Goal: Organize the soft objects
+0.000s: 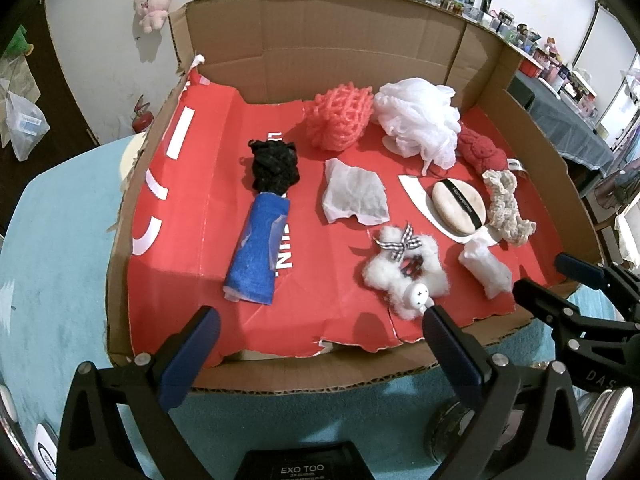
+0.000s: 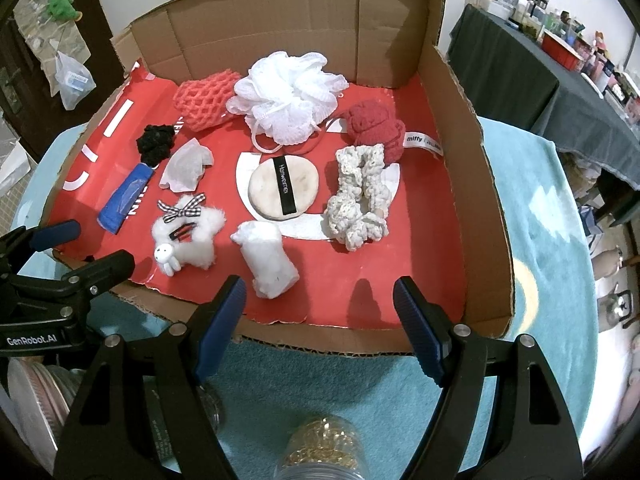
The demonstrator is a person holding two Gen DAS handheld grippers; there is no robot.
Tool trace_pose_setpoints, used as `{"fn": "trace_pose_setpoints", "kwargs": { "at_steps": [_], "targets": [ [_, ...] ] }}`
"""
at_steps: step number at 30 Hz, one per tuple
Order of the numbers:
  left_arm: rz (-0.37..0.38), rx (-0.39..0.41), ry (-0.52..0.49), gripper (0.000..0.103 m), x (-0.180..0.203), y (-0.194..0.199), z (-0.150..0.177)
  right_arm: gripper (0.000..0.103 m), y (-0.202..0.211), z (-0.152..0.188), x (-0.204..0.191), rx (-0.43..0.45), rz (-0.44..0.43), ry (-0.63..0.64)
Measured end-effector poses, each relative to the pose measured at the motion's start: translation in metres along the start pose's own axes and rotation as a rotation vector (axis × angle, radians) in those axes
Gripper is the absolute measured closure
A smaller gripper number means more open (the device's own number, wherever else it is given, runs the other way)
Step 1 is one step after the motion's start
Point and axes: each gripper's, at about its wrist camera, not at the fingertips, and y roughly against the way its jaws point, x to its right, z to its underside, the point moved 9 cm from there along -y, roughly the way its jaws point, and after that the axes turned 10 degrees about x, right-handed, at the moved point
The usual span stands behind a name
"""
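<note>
Soft things are lying spread out inside the open cardboard box with a red paper floor: a white mesh bath puff and pink net ball by the back wall, a rolled blue cloth toward the left edge. Both the left claw and right claw are hanging wide apart and holding nothing near the front edge. Sorting could be just starting or done.

White bath pouf, red box liner
</note>
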Motion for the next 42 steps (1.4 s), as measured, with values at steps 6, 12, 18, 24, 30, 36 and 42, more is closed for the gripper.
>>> {"fn": "trace_pose_setpoints", "kwargs": {
  "at_steps": [6,12,18,24,30,36,42],
  "targets": [
    [0.0,0.0,0.0,0.0,0.0,0.0,0.0,0.028,0.0,0.001,-0.001,0.003,0.001,0.002],
    [0.002,0.001,0.003,0.0,0.0,0.0,0.0,0.027,0.0,0.0,0.0,0.004,0.004,0.005],
    [0.002,0.001,0.005,0.0,0.0,0.0,0.0,0.027,0.0,0.001,-0.001,0.007,0.005,0.005],
    [0.013,0.021,0.021,0.0,-0.001,0.003,-0.002,0.027,0.0,0.001,-0.001,0.01,0.004,0.004],
    [-0.016,0.143,0.003,0.0,-0.009,0.039,-0.023,0.027,0.016,-0.01,0.003,0.061,-0.009,-0.016],
    [-0.04,0.318,0.046,0.0,-0.023,0.113,-0.034,0.027,0.073,-0.03,0.017,0.194,0.017,-0.027],
    [-0.001,0.466,0.005,0.0,-0.007,0.179,0.005,0.02,0.141,-0.007,0.009,0.321,0.006,-0.004]
  ]
}}
